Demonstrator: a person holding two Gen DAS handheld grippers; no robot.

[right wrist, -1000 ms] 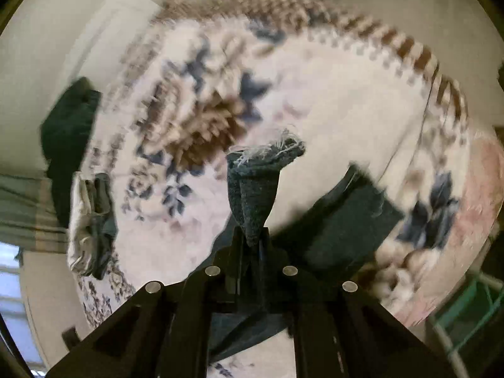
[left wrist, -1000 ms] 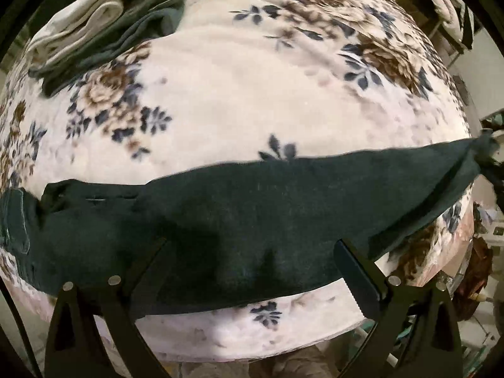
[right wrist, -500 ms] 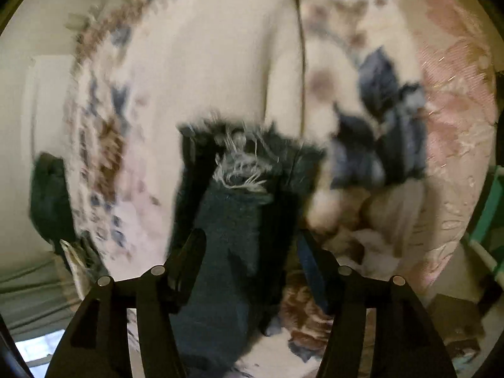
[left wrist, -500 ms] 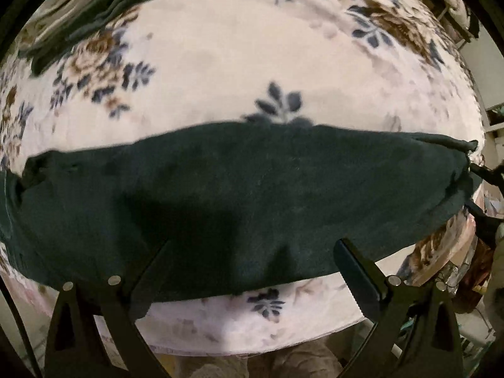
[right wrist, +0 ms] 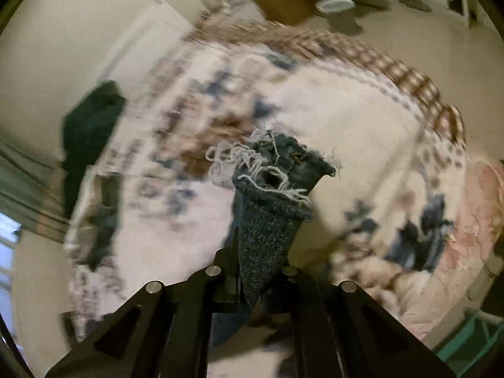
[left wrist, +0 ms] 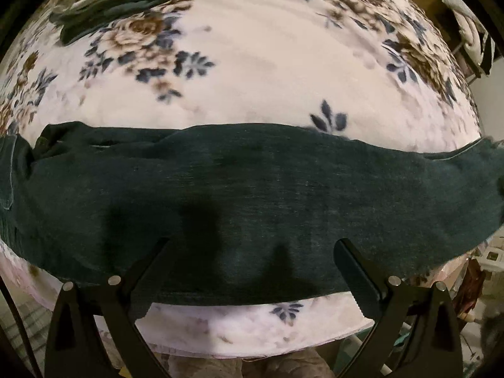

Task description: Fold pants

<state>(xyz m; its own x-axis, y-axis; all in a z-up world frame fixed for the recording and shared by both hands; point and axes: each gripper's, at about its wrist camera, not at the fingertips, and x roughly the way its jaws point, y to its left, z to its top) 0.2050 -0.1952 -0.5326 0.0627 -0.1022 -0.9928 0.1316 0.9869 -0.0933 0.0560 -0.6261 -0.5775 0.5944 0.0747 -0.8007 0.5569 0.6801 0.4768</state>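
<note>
The dark green denim pants are laid out lengthwise across the cream floral fleece blanket on my bed, ready for folding I reckon. My left hand-held gripper hovers wide open over the middle, empty. The right hand-held gripper is clamped on the frayed hem, probably to carry it over.

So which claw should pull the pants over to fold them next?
Probably the right claw. It is already shut on the frayed hem of the pants, so it can carry that end across. The left claw hangs open above the middle of the pants, holding nothing.
</note>
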